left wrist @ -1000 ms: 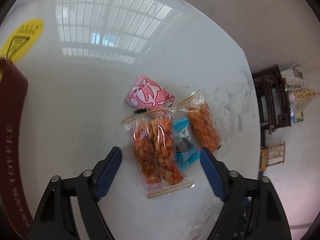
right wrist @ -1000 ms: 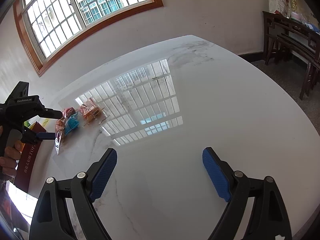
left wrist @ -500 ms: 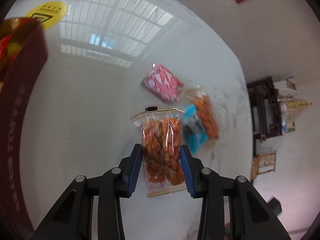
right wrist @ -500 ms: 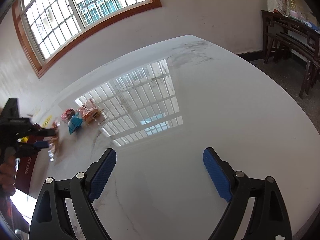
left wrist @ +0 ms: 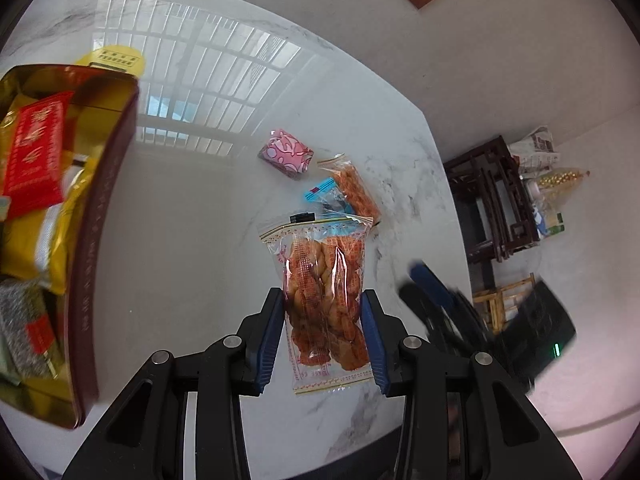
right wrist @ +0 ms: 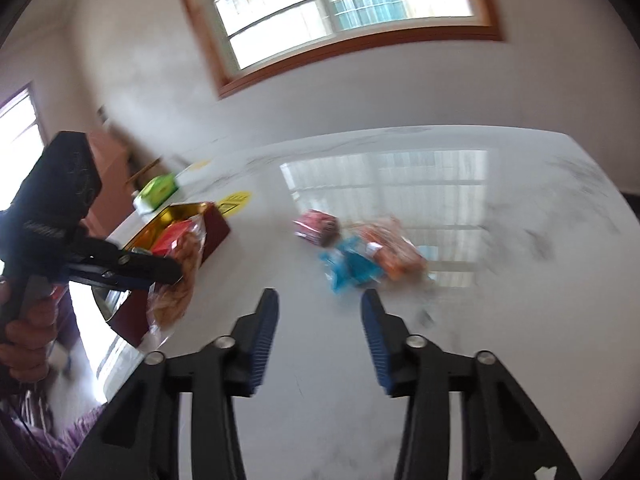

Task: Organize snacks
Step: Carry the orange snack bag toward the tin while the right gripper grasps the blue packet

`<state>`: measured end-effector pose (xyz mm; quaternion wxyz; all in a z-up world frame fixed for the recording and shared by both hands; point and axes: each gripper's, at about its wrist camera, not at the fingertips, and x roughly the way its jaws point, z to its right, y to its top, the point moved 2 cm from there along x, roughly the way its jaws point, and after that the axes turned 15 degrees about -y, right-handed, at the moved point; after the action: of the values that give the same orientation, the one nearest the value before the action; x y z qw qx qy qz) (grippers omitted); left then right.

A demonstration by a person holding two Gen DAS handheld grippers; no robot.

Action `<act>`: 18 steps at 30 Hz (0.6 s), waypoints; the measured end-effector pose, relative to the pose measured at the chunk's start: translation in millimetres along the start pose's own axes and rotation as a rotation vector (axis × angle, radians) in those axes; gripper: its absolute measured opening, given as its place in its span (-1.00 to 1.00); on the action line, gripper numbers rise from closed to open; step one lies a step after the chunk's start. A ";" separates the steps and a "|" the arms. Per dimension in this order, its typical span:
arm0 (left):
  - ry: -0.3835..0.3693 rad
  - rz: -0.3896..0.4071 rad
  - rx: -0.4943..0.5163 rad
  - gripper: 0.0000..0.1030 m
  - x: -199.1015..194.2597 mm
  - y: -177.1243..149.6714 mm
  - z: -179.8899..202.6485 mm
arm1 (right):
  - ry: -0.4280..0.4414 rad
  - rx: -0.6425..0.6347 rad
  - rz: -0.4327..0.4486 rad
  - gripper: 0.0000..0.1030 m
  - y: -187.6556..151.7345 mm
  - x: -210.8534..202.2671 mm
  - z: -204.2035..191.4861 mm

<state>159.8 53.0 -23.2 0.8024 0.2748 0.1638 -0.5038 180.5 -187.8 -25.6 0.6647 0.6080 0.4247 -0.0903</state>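
1. My left claw [left wrist: 323, 330] is pinching a clear packet of fried dough twists [left wrist: 325, 300] between its blue pads, the packet upright and lifted off the white marble bench [left wrist: 192, 240]. It has red print along the sealed edges, too small to read.
2. My right claw [right wrist: 318, 334] is spread with nothing between its pads, over bare bench; its view is blurred.
3. In the left view, at 9 o'clock, stands an open dark red tin [left wrist: 100, 216] with a gold inside. It holds a red packet [left wrist: 36, 152] with gold characters I cannot read, plus yellow and silver wrappers. The lettering down the tin's side is blurred.
4. At 12 o'clock from the held packet lie three snacks close together: a pink patterned packet [left wrist: 286, 154], a blue packet [left wrist: 326, 198] and a second orange twist packet [left wrist: 356, 192].
5. A yellow round sticker [left wrist: 116, 60] sits on the bench beyond the tin; its dark print is illegible.
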 end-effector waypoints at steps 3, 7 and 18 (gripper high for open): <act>-0.002 0.009 -0.002 -0.23 -8.3 -3.2 -1.7 | 0.009 -0.070 -0.029 -0.34 12.2 21.9 -10.9; 0.004 0.020 0.005 -0.23 -15.9 -4.8 -3.9 | -0.021 -0.124 -0.066 -0.34 25.7 49.6 -18.0; -0.006 0.005 0.012 -0.23 -23.6 -7.1 -12.0 | -0.108 -0.196 -0.144 -0.32 33.7 93.9 -9.9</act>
<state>143.3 74.8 -21.9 0.8026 0.2786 0.1575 -0.5035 255.9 -133.5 -63.3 0.7346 0.5024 0.4376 -0.1284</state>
